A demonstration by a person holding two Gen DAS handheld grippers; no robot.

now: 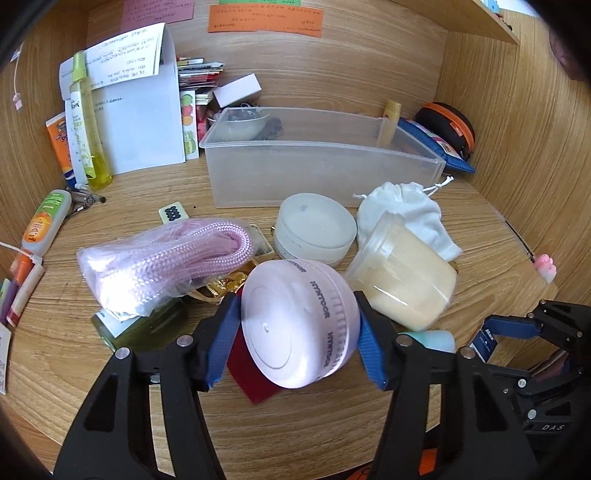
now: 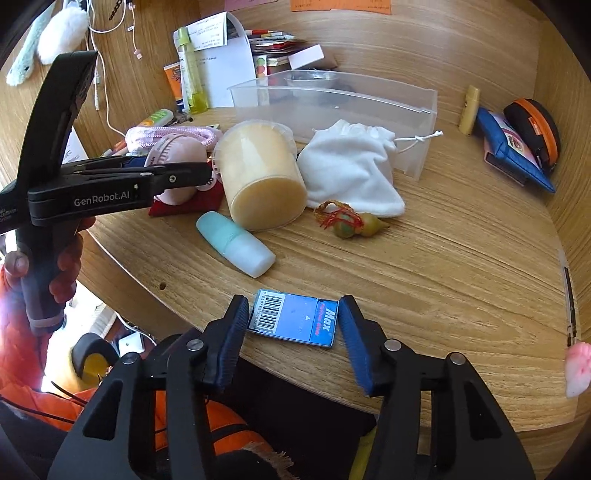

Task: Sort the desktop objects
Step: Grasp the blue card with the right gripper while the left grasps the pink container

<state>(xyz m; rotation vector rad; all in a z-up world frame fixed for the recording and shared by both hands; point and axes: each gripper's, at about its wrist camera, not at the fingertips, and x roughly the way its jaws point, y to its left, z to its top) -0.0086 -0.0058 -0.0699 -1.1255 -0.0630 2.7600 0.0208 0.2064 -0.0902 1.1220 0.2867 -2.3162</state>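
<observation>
Wood-grain desk [image 2: 424,266] set in a nook, with matching wood panels curving up behind and at both sides; orange and pink paper notes [image 1: 264,20] stuck to the back panel. Left gripper [image 1: 295,328] clamps a round pink container [image 1: 295,325] between its blue pads, tilted, lifted above a dark red cloth [image 1: 247,373]. In the right wrist view the same container [image 2: 177,162] shows behind the left tool's black body. Right gripper [image 2: 293,343] stands with jaws spread at the desk's front edge, either side of a small blue box [image 2: 295,319] with a barcode, which lies flat on the desk; contact not clear. Mid-desk clutter: bagged pink rope [image 1: 166,258], white round tin [image 1: 314,229], clear tub of yellowish stuff [image 1: 402,273] on its side, white drawstring pouch [image 2: 351,170] touching the tub. Pale blue-green tube [image 2: 236,243] lies just in front of the tub; small gourd charm [image 2: 351,221] with red thread sits beside the pouch. Clear plastic bin [image 1: 314,162] stands behind them, holding nothing that shows. Back left: papers [image 1: 140,110], yellow spray bottle [image 1: 88,125], orange tube [image 1: 59,144]. Back right: blue pouch [image 2: 513,151] and black-and-orange case [image 2: 535,129].
</observation>
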